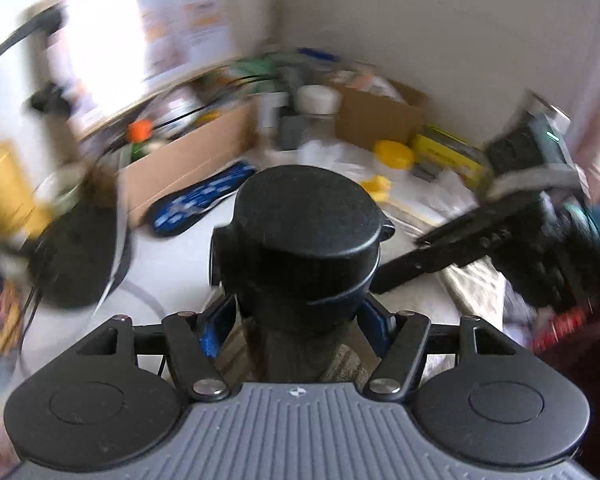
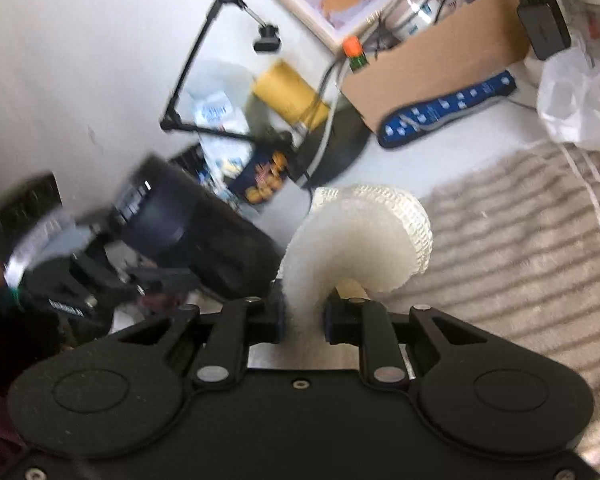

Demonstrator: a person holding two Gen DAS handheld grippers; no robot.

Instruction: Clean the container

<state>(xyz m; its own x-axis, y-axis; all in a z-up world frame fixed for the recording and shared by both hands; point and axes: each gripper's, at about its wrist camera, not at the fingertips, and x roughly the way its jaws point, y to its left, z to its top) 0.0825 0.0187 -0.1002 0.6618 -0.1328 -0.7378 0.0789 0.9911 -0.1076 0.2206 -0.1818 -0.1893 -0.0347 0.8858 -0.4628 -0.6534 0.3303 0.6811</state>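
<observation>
My left gripper (image 1: pixel 296 320) is shut on a black container with a flip lid (image 1: pixel 306 232), held upright close to the camera. The same container (image 2: pixel 188 228) shows blurred at the left of the right wrist view, with the left gripper under it. My right gripper (image 2: pixel 303 320) is shut on a folded white textured cloth (image 2: pixel 364 240) that curls up and to the right above its jaws. The right gripper (image 1: pixel 452 248) appears blurred at the right of the left wrist view, beside the container and apart from it.
A cardboard box (image 2: pixel 432 72) of clutter, a blue power strip (image 2: pixel 448 112), a white plastic bag (image 2: pixel 580 96) and a yellow-lidded jar (image 1: pixel 394 156) sit on the white table (image 1: pixel 188 256). A striped grey towel (image 2: pixel 520 232) lies at right. A black stand (image 2: pixel 204 60) rises at left.
</observation>
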